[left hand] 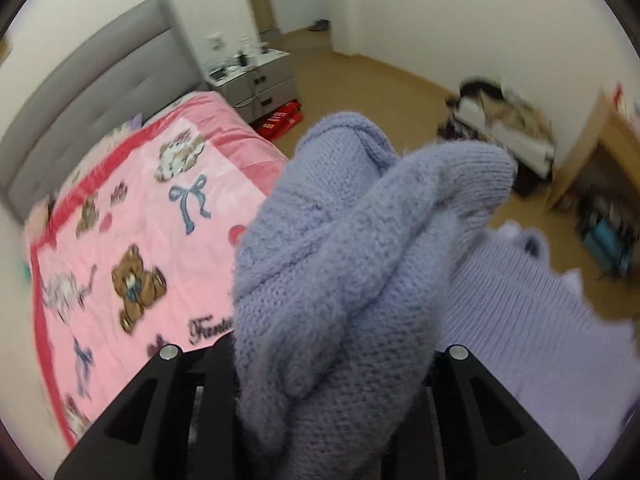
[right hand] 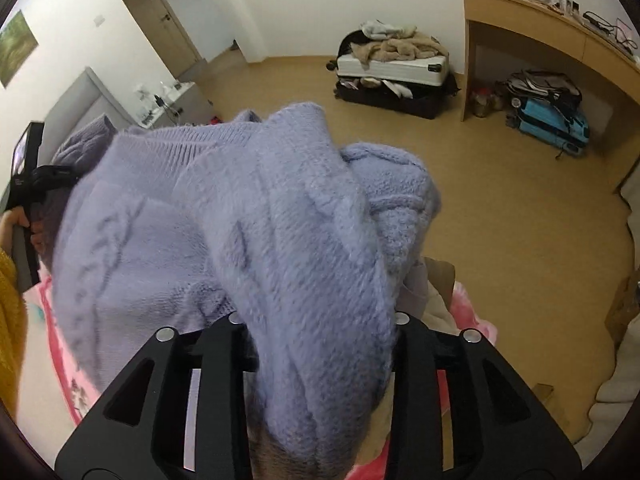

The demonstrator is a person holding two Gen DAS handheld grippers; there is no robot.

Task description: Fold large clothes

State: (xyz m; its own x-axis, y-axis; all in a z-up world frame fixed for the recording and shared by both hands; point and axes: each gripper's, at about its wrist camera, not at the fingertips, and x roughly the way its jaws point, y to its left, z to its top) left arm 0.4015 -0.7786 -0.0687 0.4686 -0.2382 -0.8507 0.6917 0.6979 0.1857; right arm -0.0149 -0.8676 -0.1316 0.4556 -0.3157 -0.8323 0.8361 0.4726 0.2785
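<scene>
Left wrist view: the left gripper (left hand: 320, 360) has its two black fingers clamped on a thick bunch of the lavender knit sweater (left hand: 340, 248), which rises up from between them and blocks the middle of the frame. More of the sweater spreads flat to the right. Behind it lies the bed's pink blanket (left hand: 140, 208) with teddy bears and bows, a grey headboard (left hand: 92, 92) and a nightstand (left hand: 256, 80) against the wall.

Right wrist view: the right gripper (right hand: 320, 352) likewise pinches a heavy fold of the sweater (right hand: 248, 220), held up above the pink blanket (right hand: 60, 360). Beyond, on the tan floor, sit a suitcase (right hand: 394, 70) piled with clothes and a wooden desk (right hand: 540, 28).
</scene>
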